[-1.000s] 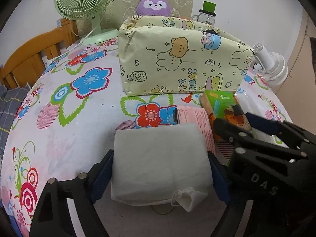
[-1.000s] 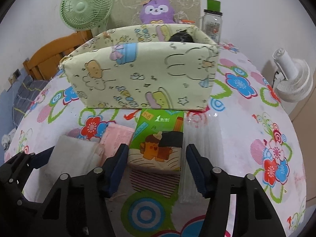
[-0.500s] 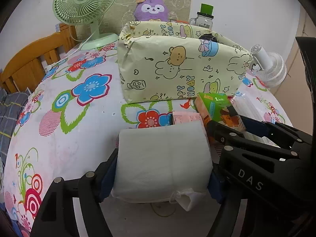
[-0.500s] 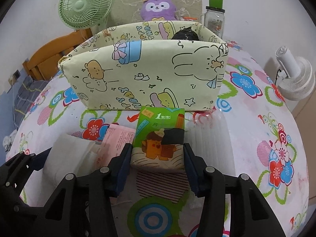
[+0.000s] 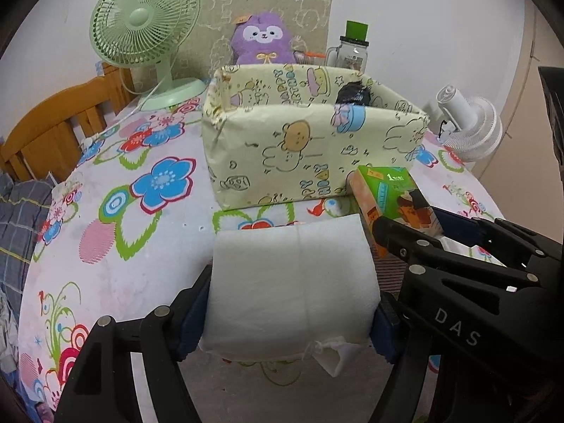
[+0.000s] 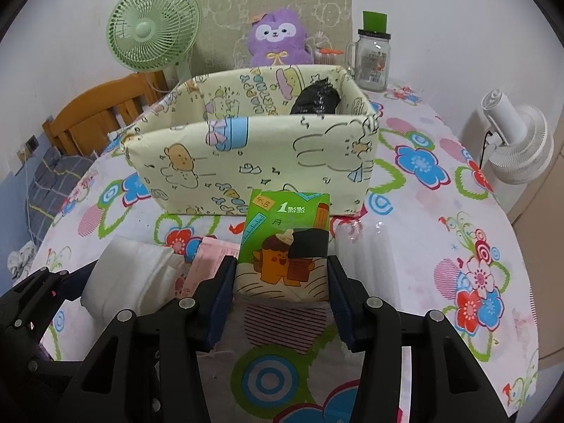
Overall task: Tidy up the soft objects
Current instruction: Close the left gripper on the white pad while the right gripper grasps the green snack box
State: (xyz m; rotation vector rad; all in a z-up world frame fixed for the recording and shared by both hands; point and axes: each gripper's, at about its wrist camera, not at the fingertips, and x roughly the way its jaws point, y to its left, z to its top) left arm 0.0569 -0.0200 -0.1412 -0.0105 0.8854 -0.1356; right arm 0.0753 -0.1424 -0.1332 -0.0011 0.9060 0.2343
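Left wrist view is showing the left gripper [image 5: 292, 312] pinching a white pack [image 5: 294, 282] between its jaws, just in front of the bin [image 5: 299, 155]. Right of that pack, the right gripper [image 6: 282, 287] is clamping a green pack [image 6: 287, 246] by its near end, also just in front of the bin; whether either pack is clear of the tablecloth [image 6: 440, 253] I cannot tell.

Judging by this, the task is sitting somewhere in its early-to-middle part: both packs are gripped but neither is in the bin yet. A pink pack [image 6: 208, 257] is lying flat in front of the bin, between the two held packs, untouched, so it is probably waiting for a later trip.

As for the bin, it is standing open-topped with a divider running front to back. A black bundle [image 6: 315, 98] is resting in its right rear corner; the left compartment is showing nothing above its wall, though its floor is hidden. Behind the bin a plush [image 6: 278, 40] is sitting outside it, and it may count as soft work left.
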